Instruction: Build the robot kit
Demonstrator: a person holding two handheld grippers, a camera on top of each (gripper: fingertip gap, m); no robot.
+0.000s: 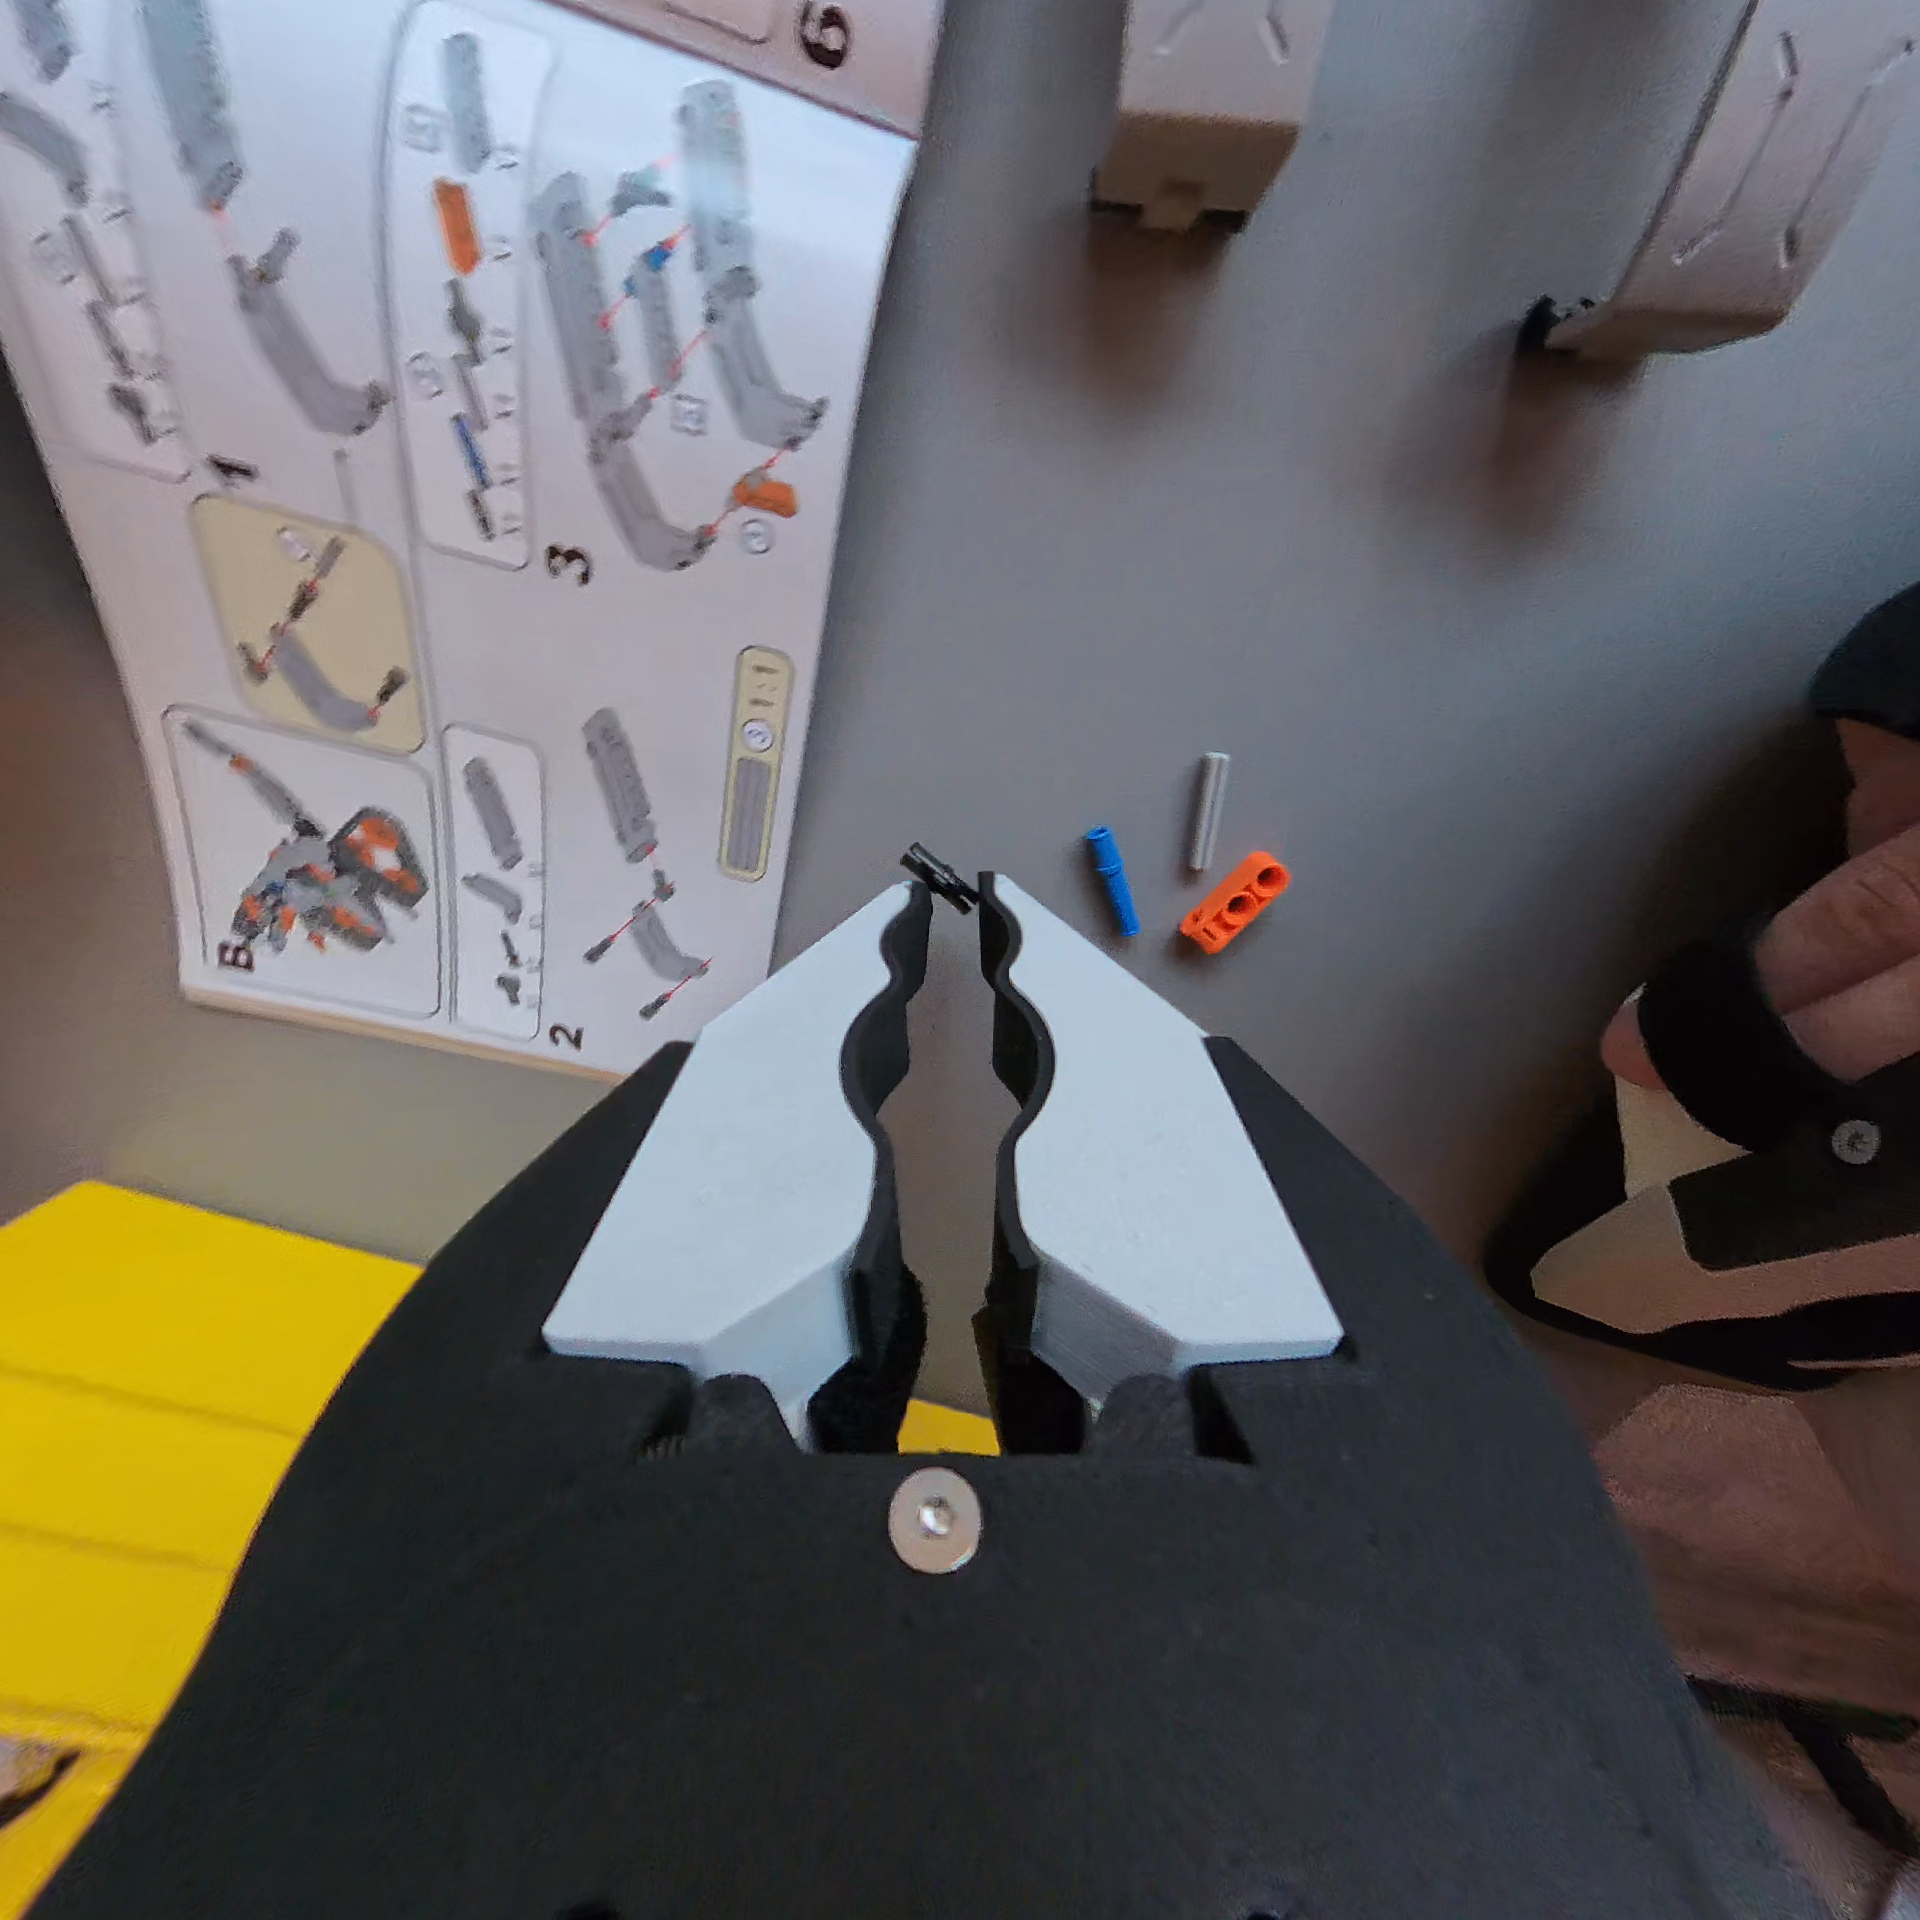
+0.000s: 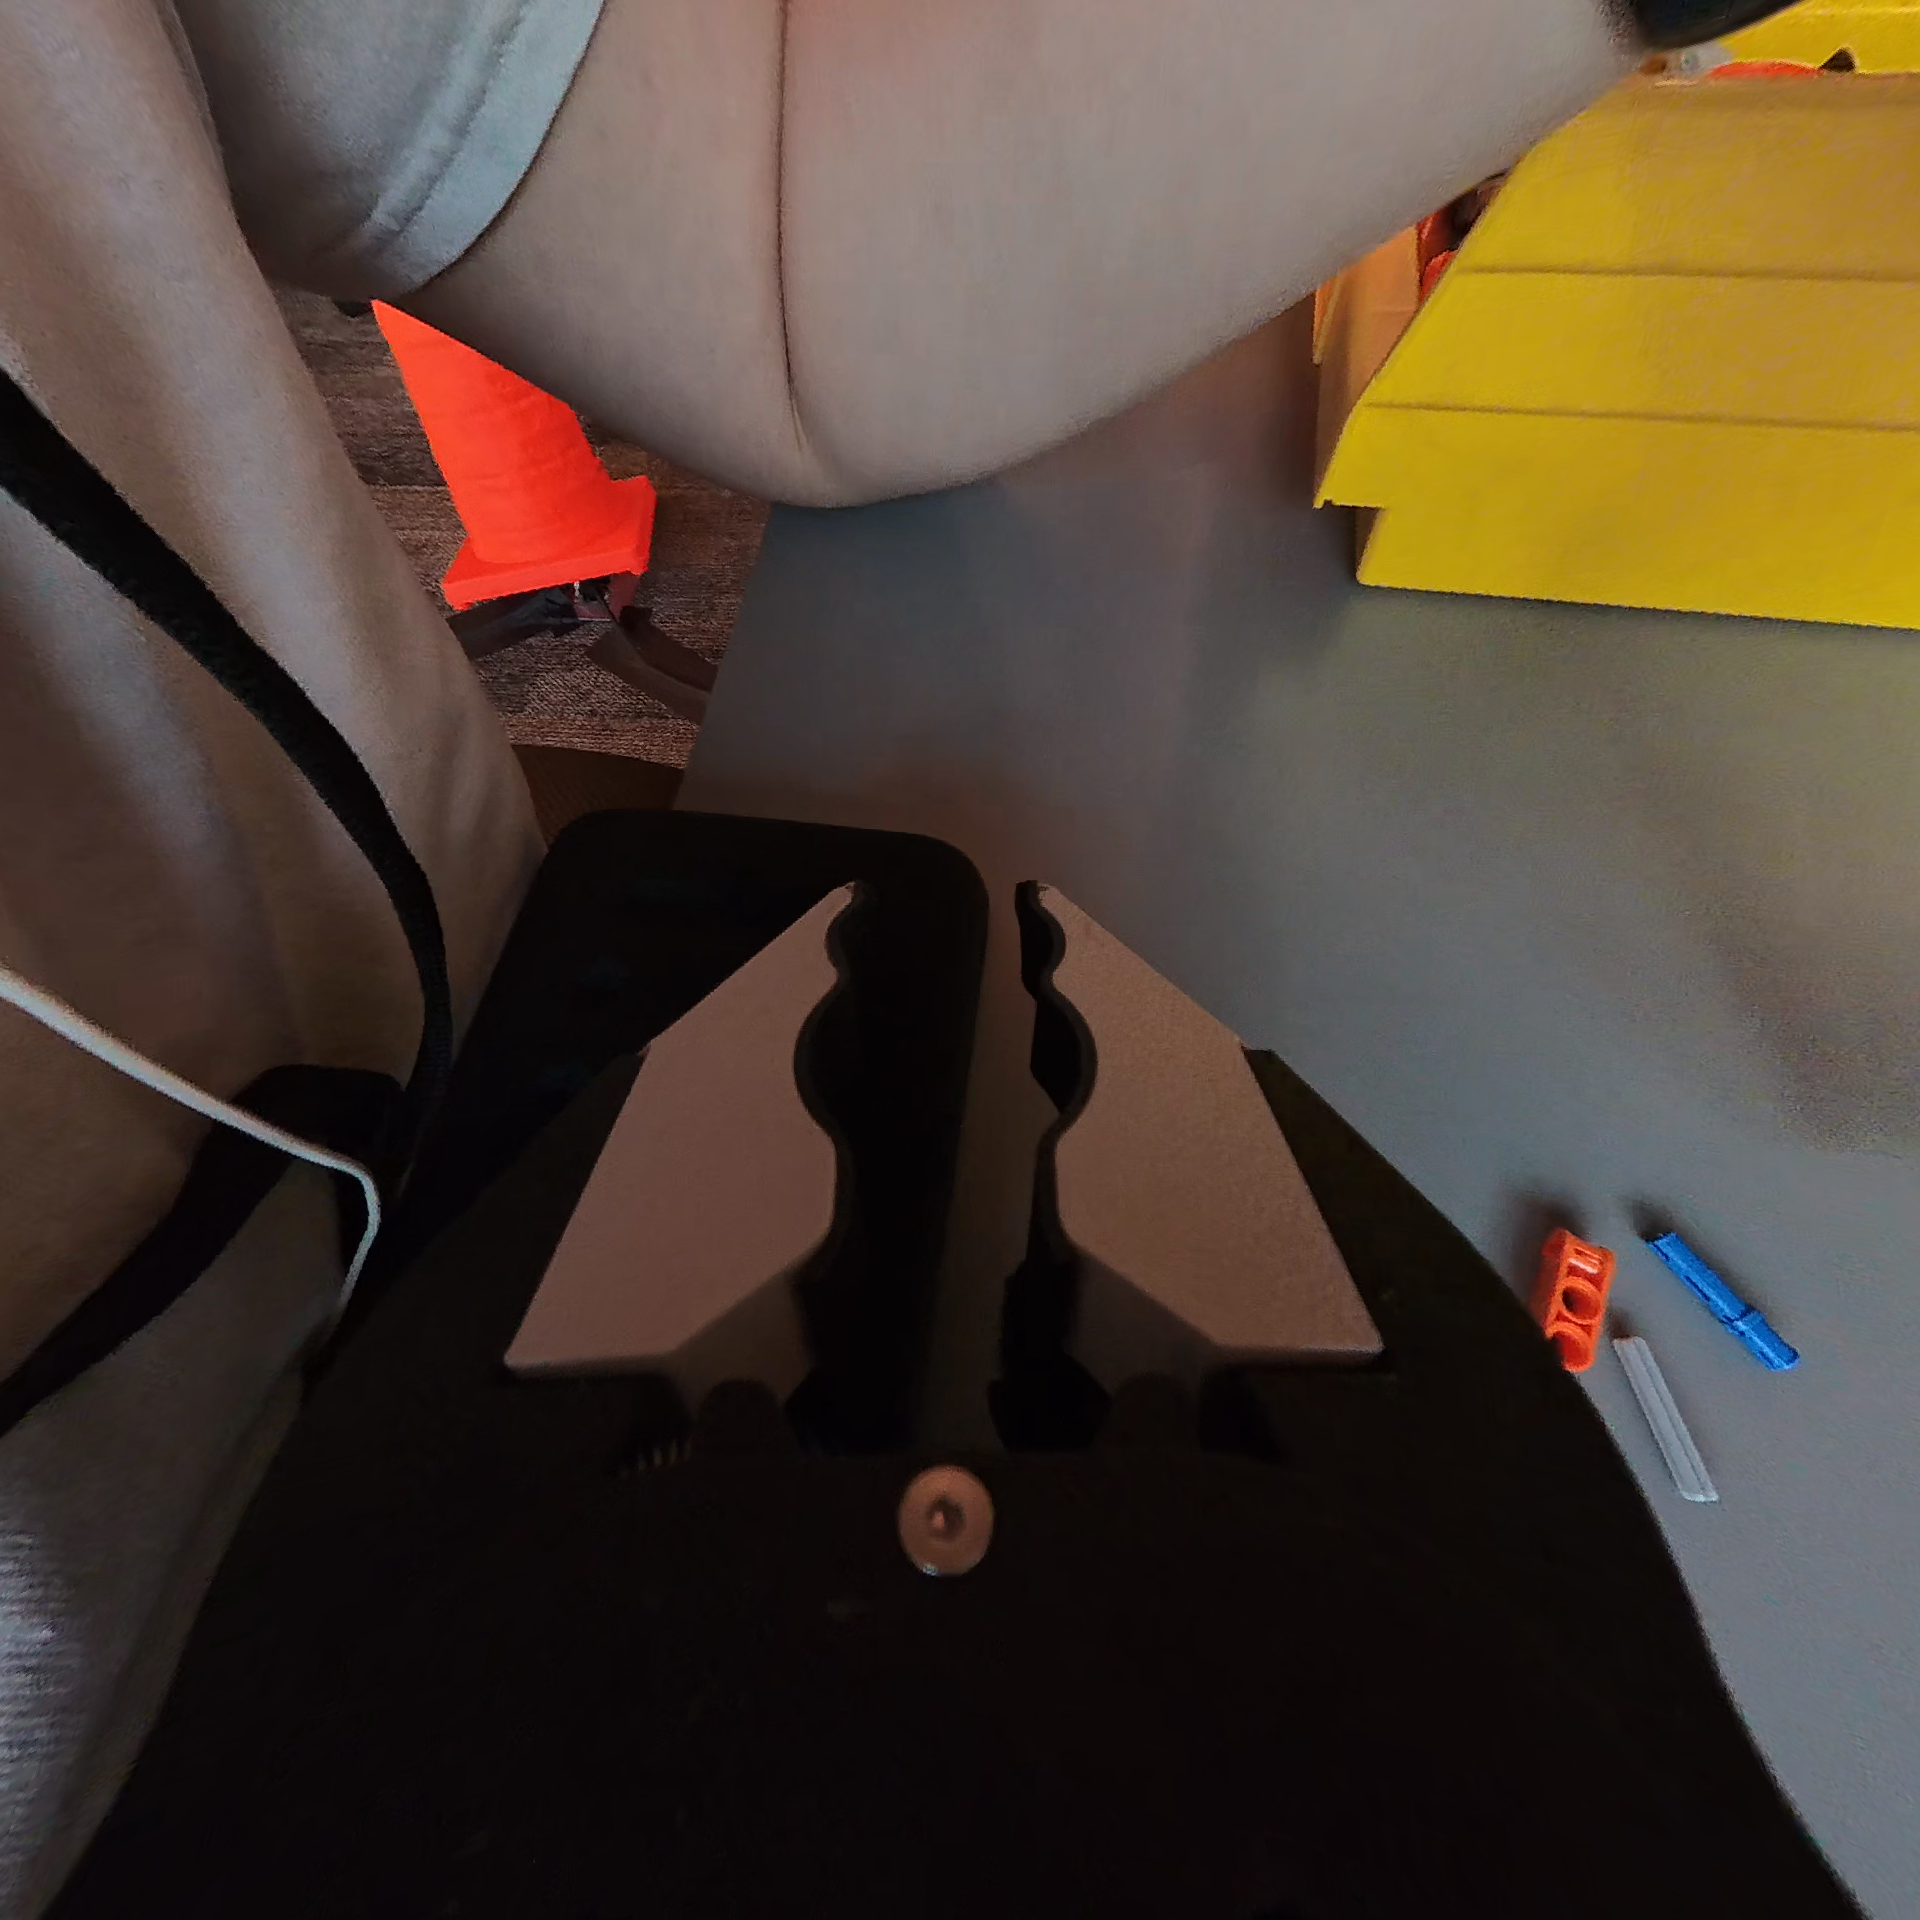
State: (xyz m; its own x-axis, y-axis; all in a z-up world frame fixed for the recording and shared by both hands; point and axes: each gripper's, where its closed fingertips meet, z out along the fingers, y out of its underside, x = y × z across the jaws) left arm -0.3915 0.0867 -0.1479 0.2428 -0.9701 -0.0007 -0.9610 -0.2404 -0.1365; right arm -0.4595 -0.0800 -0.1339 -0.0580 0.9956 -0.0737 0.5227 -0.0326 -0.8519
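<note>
Instruction sheet: white printed page flat on the grey table, far left in the left wrist view.
Yellow box: near left corner.
Left gripper: jaws narrowly parted; a small black pin sits between the tips. Whether it is pinched cannot be told.
Loose parts: right of the tips lie a blue pin, a grey axle and an orange block, close together.
Right gripper: jaws slightly apart, holding nothing, above the table's edge.
</note>
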